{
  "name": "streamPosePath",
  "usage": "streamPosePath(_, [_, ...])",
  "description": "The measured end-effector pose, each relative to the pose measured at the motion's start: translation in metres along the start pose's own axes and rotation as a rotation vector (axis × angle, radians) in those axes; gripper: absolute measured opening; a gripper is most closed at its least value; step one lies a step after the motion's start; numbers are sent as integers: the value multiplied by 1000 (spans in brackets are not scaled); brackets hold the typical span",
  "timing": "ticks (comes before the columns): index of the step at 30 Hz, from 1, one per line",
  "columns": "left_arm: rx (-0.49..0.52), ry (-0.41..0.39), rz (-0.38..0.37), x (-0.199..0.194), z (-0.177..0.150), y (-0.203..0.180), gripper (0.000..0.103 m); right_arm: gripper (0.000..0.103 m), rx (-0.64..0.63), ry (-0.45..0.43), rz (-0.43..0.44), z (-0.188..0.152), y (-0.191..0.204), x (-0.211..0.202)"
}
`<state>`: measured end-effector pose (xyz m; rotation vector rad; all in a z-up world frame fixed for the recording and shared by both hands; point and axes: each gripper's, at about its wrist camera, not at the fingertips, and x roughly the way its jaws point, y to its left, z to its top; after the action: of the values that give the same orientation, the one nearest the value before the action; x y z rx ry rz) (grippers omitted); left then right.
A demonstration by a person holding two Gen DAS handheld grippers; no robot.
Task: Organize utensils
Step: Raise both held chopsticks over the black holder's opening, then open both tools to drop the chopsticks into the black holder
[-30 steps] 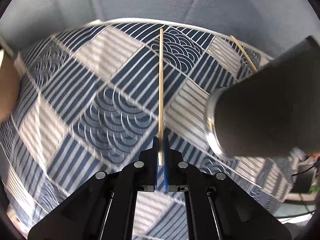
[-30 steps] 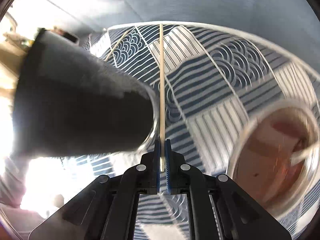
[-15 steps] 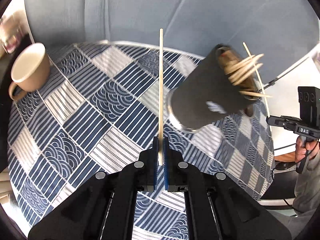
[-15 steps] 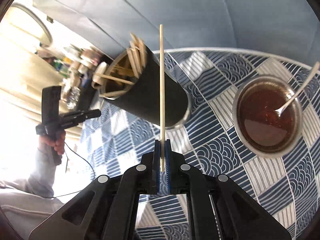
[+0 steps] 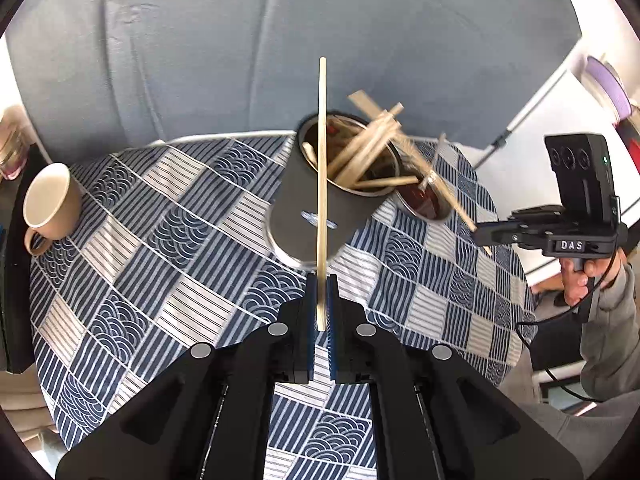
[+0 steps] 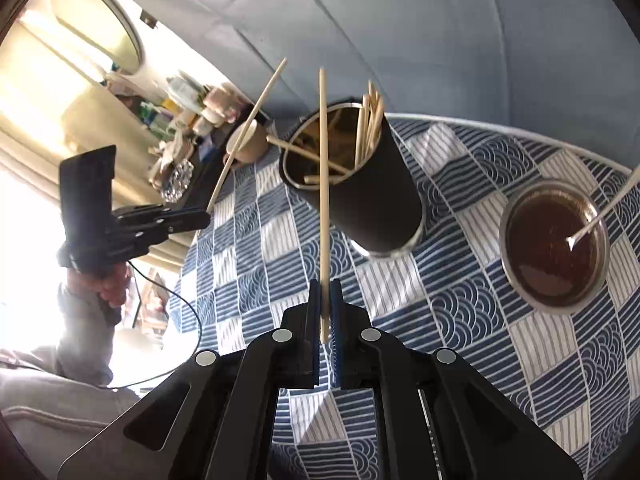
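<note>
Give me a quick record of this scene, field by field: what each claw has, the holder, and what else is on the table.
left claw: shut on a wooden chopstick
right claw: shut on a second chopstick
holder: black cup, upright on the tablecloth, several chopsticks already inside
sauce bowl: dark liquid, a spoon resting in it
mug: beige, near the table edge
</note>
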<state>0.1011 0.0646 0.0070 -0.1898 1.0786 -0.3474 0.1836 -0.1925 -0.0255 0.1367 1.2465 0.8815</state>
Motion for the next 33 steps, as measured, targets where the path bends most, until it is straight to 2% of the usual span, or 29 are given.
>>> streamPosePath(8, [11,75,-5,10,-15,-9,5,5,10,-40,-15,1,1,-12])
streamPosePath(15, [62,145,61,3,-17,-13,5,5,-17,-97,-53,18,3,-34])
streamPosePath(20, [103,128,110,-8,-1,-19,5,5,-57,-129,-72,40,11,-43])
streamPosePath(23, [104,107,109,-9,9,-22,6,5,-71,-145,-73,54,16,-45])
streamPosePath(24, [100,101,106,-8,10,-23,9,5,-75,-149,-76,60,17,-44])
streamPosePath(26, [91,93,96,-5,10,-23,21,5,-84,-154,-84,69,22,-43])
streamPosePath(28, [88,89,93,1,4,-21,45,5,-99,-163,-102,81,27,-41])
streamPosePath(30, [72,99,108,10,-2,-14,48,8,-105,-180,-125,90,32,-40])
streamPosePath(33, [22,128,118,23,-7,1,49,9,-122,-184,-132,101,39,-34])
